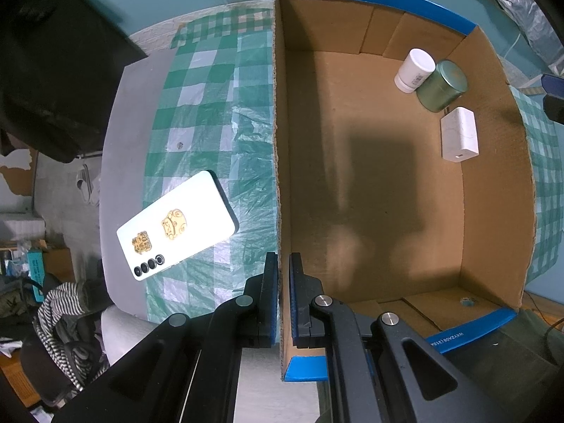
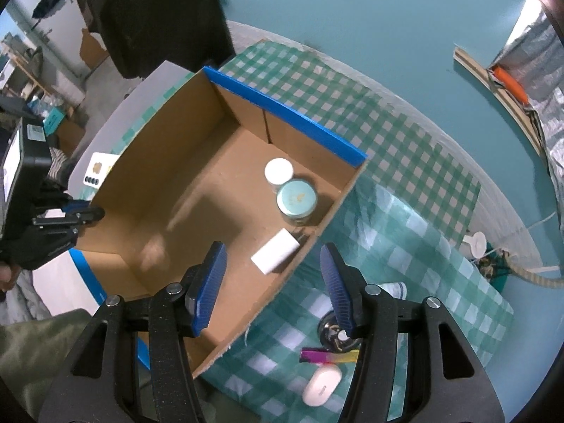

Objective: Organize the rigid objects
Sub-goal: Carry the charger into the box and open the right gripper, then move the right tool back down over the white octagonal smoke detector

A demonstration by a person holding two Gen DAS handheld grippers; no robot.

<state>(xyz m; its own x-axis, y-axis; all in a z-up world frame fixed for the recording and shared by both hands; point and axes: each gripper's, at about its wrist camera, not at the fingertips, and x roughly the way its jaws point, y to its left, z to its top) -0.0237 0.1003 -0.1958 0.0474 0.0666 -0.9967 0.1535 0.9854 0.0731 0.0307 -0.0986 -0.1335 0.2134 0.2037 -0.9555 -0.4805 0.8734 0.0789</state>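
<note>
Fingers of the left gripper [image 1: 283, 299] were pinched onto the cardboard box [image 1: 278, 141] wall, presumably steadying it; right gripper [image 2: 273, 282] gaped empty above the charger [image 2: 275, 255], jar [image 2: 278, 171] and tin [image 2: 297, 197] inside; phone [image 1: 176, 225] lay outside.

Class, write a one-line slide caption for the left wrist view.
Left gripper clamps the cardboard box wall; jar, tin and charger inside, phone outside.

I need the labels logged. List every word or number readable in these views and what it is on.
"WXYZ400 (316X...", upside down and cut off, partly uncertain: blue edge strip of the cardboard box.
White jar: grey print, too blurred.
White earbud case: small mark, unreadable.
Phone: gold stickers only, no text.
</note>
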